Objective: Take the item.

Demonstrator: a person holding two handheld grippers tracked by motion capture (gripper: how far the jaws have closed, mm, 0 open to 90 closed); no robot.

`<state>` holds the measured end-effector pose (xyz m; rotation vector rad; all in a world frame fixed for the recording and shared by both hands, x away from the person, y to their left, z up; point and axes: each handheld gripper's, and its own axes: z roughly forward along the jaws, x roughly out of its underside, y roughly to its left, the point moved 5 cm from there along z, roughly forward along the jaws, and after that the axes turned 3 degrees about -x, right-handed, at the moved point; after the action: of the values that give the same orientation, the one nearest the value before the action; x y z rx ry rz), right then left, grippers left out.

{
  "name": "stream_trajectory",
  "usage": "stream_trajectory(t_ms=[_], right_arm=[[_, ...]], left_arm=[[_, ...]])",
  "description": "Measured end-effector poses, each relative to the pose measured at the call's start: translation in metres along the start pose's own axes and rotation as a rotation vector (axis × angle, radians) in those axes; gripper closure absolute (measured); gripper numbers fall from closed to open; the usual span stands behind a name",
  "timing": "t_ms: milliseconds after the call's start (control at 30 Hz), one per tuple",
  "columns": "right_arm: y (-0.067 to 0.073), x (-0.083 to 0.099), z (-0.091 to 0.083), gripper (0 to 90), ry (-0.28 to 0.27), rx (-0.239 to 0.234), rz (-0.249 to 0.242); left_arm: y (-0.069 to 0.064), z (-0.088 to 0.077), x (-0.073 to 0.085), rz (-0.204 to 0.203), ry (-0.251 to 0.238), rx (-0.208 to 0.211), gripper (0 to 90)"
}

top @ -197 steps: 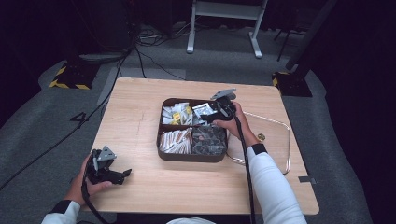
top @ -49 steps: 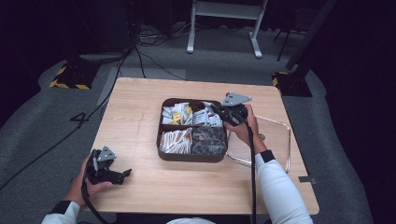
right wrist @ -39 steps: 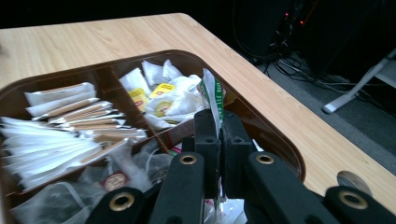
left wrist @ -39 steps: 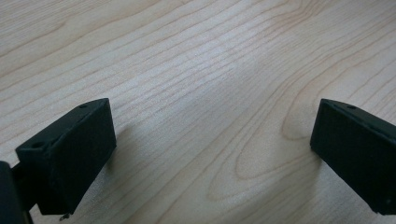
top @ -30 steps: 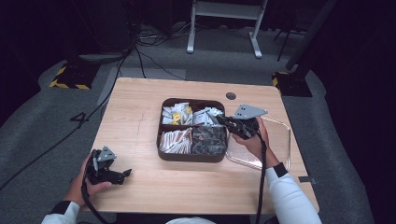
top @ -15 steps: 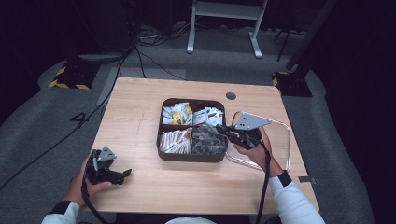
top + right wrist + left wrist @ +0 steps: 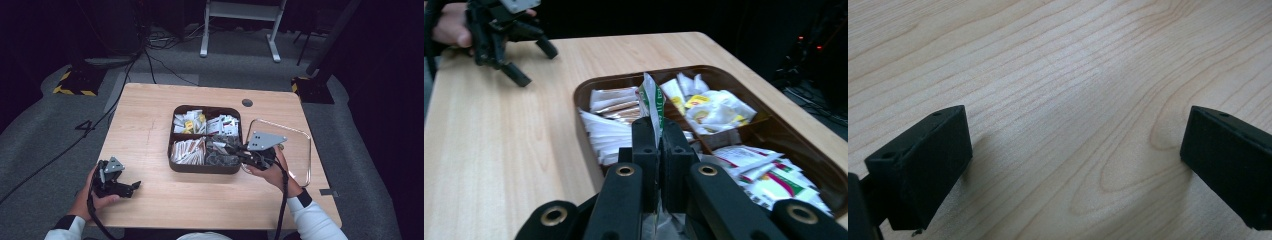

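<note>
At the desk's near left corner the left gripper rests in the person's left hand; in the left gripper view its jaws stand wide apart over bare wood with nothing between them. Farther in, near the desk's right edge, the right hand holds the right gripper just at the near right corner of the brown tray. Its jaws are pressed together on a thin sachet with green and red print, which stands upright between them above the tray's near right compartment. The tray sits in the middle of the desk, with four compartments full of packets: brown sticks near left, white and yellow packets far left. A clear lid lies flat just beside the tray toward the right edge, partly under the right gripper.
</note>
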<state>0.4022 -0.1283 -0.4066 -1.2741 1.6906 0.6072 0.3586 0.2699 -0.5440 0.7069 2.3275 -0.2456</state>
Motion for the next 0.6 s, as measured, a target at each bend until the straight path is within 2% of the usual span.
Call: stream_trajectory(t_ms=[400, 600], right_arm=[[0.032, 0.005, 0.014, 87.8, 0.023, -0.091, -0.046], [0.045, 0.013, 0.025, 87.7, 0.065, -0.132, -0.065]], left_arm=[[0.000, 0.000, 0.000, 0.001, 0.000, 0.000, 0.4], [0.000, 0.000, 0.000, -0.002, 0.000, -0.001, 0.4]])
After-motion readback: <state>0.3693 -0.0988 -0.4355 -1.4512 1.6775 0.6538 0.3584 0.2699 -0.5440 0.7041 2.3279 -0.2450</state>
